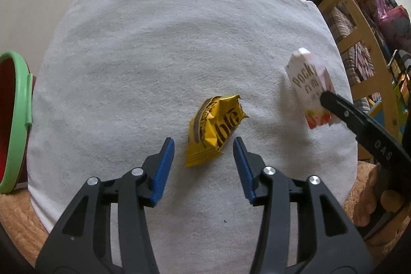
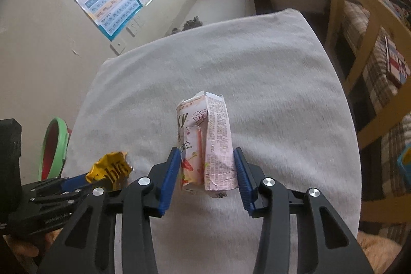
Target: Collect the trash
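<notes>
Towel [image 1: 159, 48] covers our whole work surface, white and nubbly, and its soft pile is our first worry: a fingertip driven low could snag the cloth and drag it along with the trash. Next comes the green-rimmed bin [image 1: 18, 104] at the left edge, red inside; we see nothing in the part that shows. Our right gripper [image 2: 205, 172] pinches the torn Pocky box [image 2: 205, 140] near its bottom end, tilted off the towel; the crushed card could slip or buckle on the way across. Our left gripper [image 1: 204, 158] is spread wide around the near end of the yellow wrapper [image 1: 215, 130] lying mid-towel; the crinkled foil could squirt out sideways as we close.
</notes>
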